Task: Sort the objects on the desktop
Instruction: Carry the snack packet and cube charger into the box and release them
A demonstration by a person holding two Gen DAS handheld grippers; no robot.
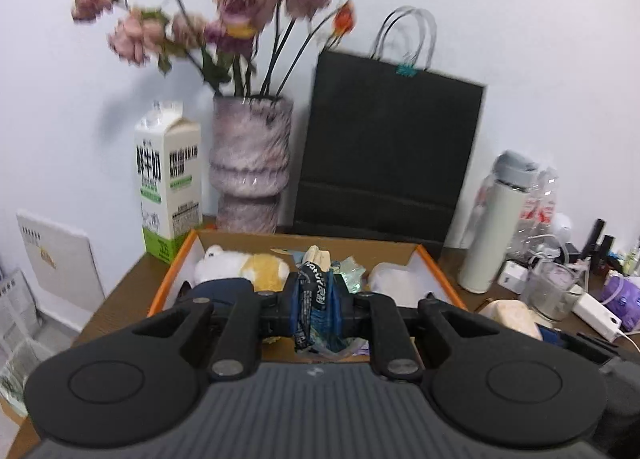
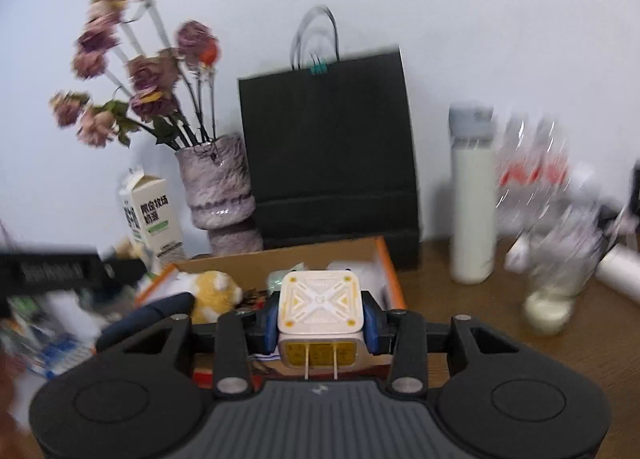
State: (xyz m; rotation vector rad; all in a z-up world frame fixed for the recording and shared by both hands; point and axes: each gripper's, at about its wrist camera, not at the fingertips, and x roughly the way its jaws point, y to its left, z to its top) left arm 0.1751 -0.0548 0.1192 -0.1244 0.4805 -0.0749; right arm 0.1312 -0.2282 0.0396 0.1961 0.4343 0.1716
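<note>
- left wrist view: the left gripper [image 1: 316,305] is clenched on a crumpled blue-and-black packet [image 1: 314,299], pinched thin between the pads. it hangs above the near edge of the open cardboard box [image 1: 440,271], which already holds a plush toy [image 1: 244,267] and some wrappers.
- the packet's long axis runs up and down in this view, one end poking up past the pads, the other hanging below them. its printed strip follows the same line.
- to do this step well, i would carry the packet further over the box interior before letting go, aiming for a bare patch and not the plush toy. a limp packet can catch on the box wall if dropped too close to the rim.
- right wrist view: the right gripper [image 2: 322,323] grips a cream-and-yellow plug adapter [image 2: 320,307] by its two flat sides, blue pads pressed against them. it sits over the box's near right part, with the wooden desk [image 2: 500,343] just to the right.
- the adapter's two metal prongs point back toward the camera and slightly down, and its patterned face tilts up and away. the body is nearly cubic, so no long axis shows.
- i judge it best lowered into the box before release, since a hard block dropped from height may bounce or tip out.
</note>
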